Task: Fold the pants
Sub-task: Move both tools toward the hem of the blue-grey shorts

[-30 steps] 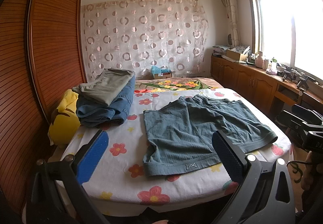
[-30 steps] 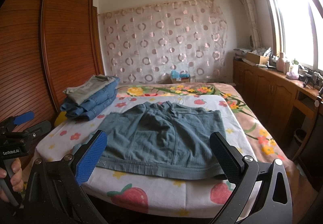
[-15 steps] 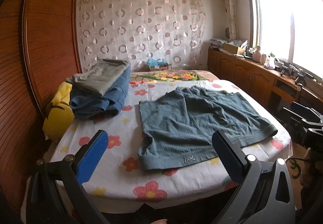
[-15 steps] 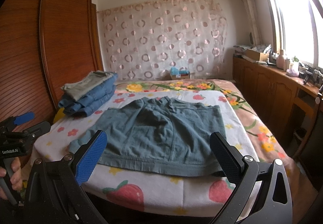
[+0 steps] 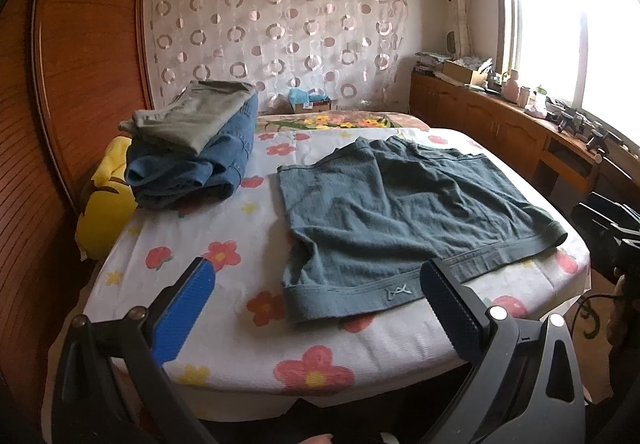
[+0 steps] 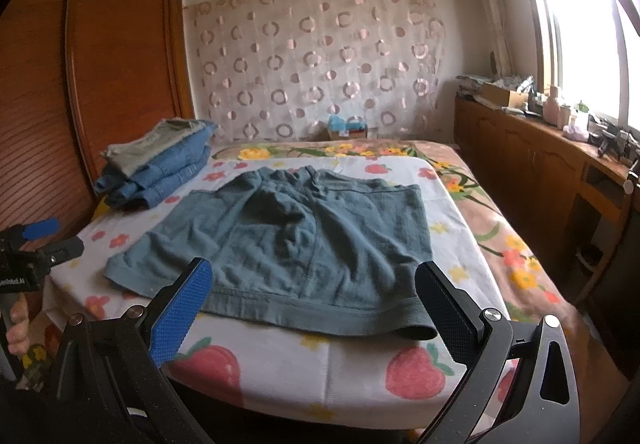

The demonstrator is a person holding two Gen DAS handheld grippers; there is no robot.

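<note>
Left wrist view shows our pants spread flat near the bed's front edge, unfolded. We hold the left gripper and right gripper wide apart, empty, short of the hem. Every fold remains.

Both wrist cameras look from the foot of the bed toward the curtain, close above the mattress edge; left sits further left, and both share the spread shorts.
</note>
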